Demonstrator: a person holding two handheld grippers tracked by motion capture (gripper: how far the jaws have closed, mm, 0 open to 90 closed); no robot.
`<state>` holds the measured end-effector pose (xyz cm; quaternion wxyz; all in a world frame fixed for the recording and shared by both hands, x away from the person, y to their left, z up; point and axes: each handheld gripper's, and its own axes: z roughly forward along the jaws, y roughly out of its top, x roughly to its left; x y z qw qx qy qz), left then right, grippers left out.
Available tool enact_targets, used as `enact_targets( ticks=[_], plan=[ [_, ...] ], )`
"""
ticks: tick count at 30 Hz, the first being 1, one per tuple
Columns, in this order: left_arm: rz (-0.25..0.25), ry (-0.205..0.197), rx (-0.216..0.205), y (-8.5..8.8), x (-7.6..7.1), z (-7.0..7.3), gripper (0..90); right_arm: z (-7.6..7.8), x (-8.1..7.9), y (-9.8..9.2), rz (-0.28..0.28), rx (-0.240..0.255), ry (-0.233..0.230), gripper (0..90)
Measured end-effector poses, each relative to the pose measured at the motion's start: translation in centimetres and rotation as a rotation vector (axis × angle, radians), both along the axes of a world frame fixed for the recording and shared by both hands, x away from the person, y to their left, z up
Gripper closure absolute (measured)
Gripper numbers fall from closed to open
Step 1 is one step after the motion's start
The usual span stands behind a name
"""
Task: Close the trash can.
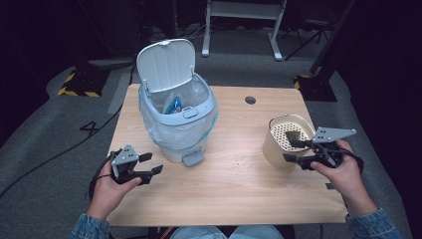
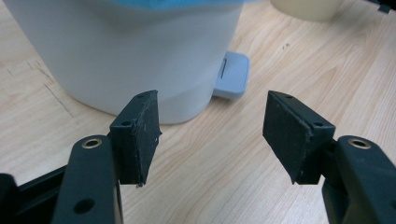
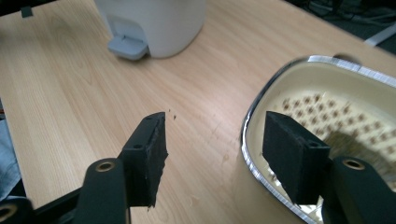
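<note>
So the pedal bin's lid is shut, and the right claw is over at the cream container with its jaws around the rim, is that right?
Not quite. The pedal bin has its lid standing open, as the high view shows. The rest holds: the right claw is at the cream container, jaws open, one either side of its rim.

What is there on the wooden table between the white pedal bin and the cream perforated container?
Bare wooden table, apart from a few tiny dark crumbs; the high view shows nothing between the white pedal bin and the cream perforated container.
</note>
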<state>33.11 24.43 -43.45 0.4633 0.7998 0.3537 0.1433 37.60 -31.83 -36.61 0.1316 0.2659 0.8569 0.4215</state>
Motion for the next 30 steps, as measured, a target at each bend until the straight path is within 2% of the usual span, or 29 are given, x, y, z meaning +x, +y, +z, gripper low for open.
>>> enact_targets(
  ticks=[1, 2, 3, 5, 7, 9, 12, 15, 17, 22, 23, 24, 25, 28, 29, 30],
  plan=[
    [0.002, -0.001, 0.0, 0.1, 0.0, 0.1, 36.8, -0.9, 0.0, -0.1, -0.007, -0.006, 0.008, 39.3],
    [0.002, -0.001, 0.0, 0.1, 0.0, 0.1, 36.8, -0.9, 0.0, -0.1, -0.007, -0.006, 0.008, 39.3],
    [0.011, -0.004, -0.009, 0.3, 0.1, 0.6, 36.9, -2.2, -0.1, -0.4, -0.032, 0.008, -0.018, 33.7],
    [0.016, -0.009, -0.024, 0.4, 0.2, 1.0, 37.1, -3.0, -0.2, -0.8, -0.055, 0.045, -0.046, 33.8],
    [0.02, -0.021, -0.028, 0.6, 0.2, 1.7, 37.1, -3.2, -0.5, -1.2, -0.064, 0.066, -0.061, 35.4],
    [0.02, -0.031, -0.03, 0.8, 0.3, 2.3, 37.1, -3.1, -0.7, -1.4, -0.042, 0.074, -0.075, 36.3],
    [0.024, -0.037, -0.039, 1.0, 0.4, 3.1, 37.1, -2.3, -1.4, -1.9, -0.038, 0.103, -0.096, 37.7],
    [0.035, -0.045, -0.039, 1.4, 0.8, 4.2, 37.8, -1.5, -2.3, -2.3, -0.025, 0.121, -0.08, 39.6],
    [0.045, -0.051, -0.035, 1.7, 1.1, 4.9, 37.9, -1.4, -3.1, -2.5, -0.015, 0.124, -0.046, 40.0],
    [0.058, -0.055, -0.042, 2.1, 1.6, 6.2, 39.1, -1.9, -4.6, -2.6, 0.009, 0.102, -0.018, 43.9],
    [0.062, -0.06, -0.048, 2.2, 1.9, 6.8, 39.5, -2.3, -5.2, -2.7, 0.015, 0.084, -0.007, 46.9],
    [0.062, -0.06, -0.048, 2.2, 1.9, 6.8, 39.9, -2.6, -5.3, -2.8, 0.015, 0.075, -0.007, 48.3],
    [0.065, -0.067, -0.061, 2.3, 2.1, 7.5, 40.7, -3.0, -5.6, -2.8, 0.005, 0.056, 0.002, 48.6],
    [0.057, -0.075, -0.081, 2.4, 2.3, 8.5, 41.6, -4.6, -5.9, -2.9, 0.002, 0.043, 0.01, 50.1],
    [0.057, -0.075, -0.081, 2.4, 2.3, 8.5, 41.6, -5.2, -5.9, -2.9, 0.001, 0.025, 0.016, 50.4],
    [0.031, -0.087, -0.087, 2.5, 2.6, 9.3, 41.6, -6.0, -5.9, -2.9, 0.007, 0.018, 0.031, 50.4]
  ],
)
